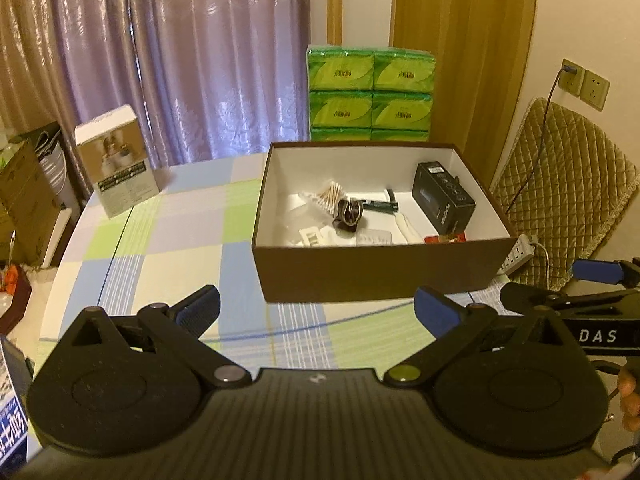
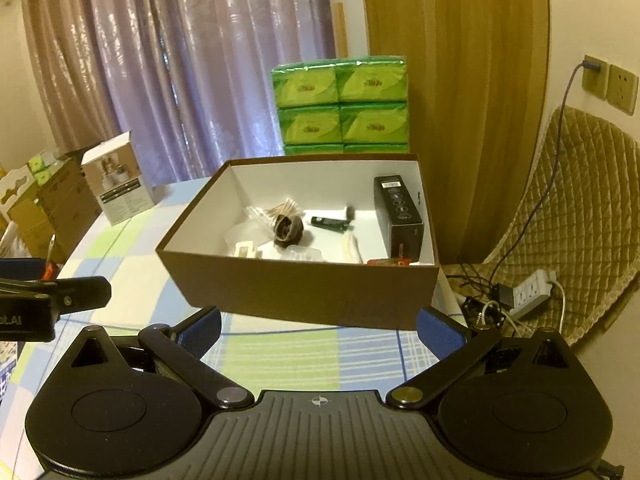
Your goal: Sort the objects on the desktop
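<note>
Nearest, the left gripper (image 1: 316,312) and right gripper (image 2: 318,330) hung with fingers spread wide, nothing between them. Just beyond both, on the checked tablecloth (image 1: 168,240), sat the brown box (image 1: 376,272), holding cotton swabs (image 1: 330,196) and a black carton (image 1: 444,200) at far right.

The box (image 1: 380,268) is brown outside and white inside. A black carton (image 1: 443,199) lies in it. The tablecloth (image 1: 168,240) is a check of pale blue, green and cream. Behind stand green tissue packs (image 1: 371,94) and shiny lilac curtains (image 1: 180,52). The gripper pads (image 1: 434,310) are blue.
</note>
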